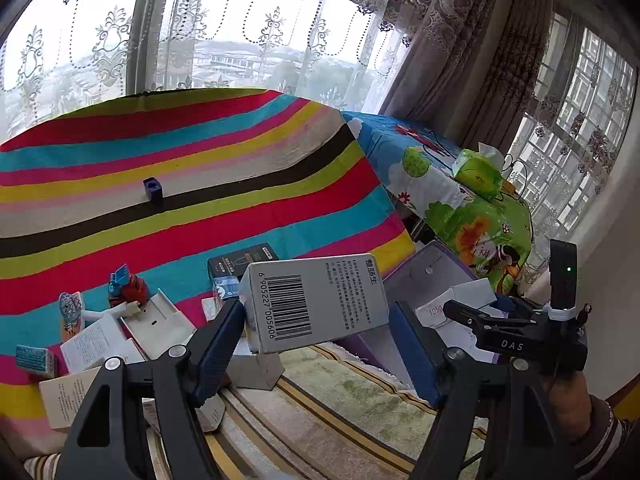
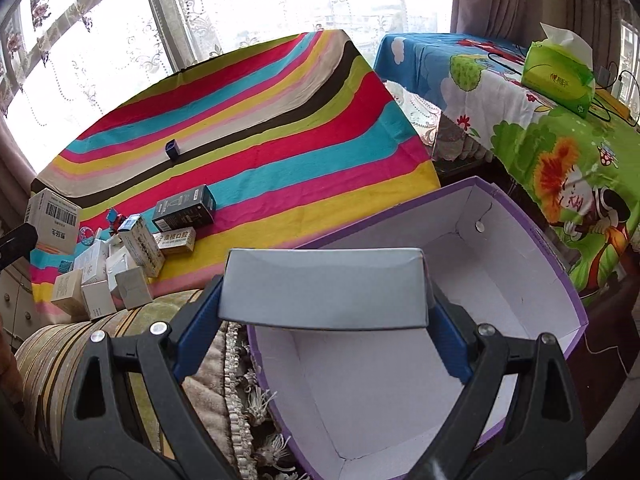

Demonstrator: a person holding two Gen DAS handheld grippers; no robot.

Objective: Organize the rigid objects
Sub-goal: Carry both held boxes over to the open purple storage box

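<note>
Grey carton (image 2: 324, 290) | spans right jaws (over purple box (image 2: 560, 276)) | barcode carton (image 1: 316, 304) in left jaws

Right gripper (image 2: 326, 300) clamped on a plain grey rectangular carton (image 2: 324, 288), above an open purple cardboard box with white interior (image 2: 520, 280); small cartons (image 2: 120, 272) clustered on striped cloth (image 2: 260, 120).

You read the barcode digits 6 905227 005606 on the white box (image 1: 316, 300). The letters DAS stand on the black clamp (image 1: 516, 334). A red 105 shows on the white card (image 1: 434, 314).
</note>
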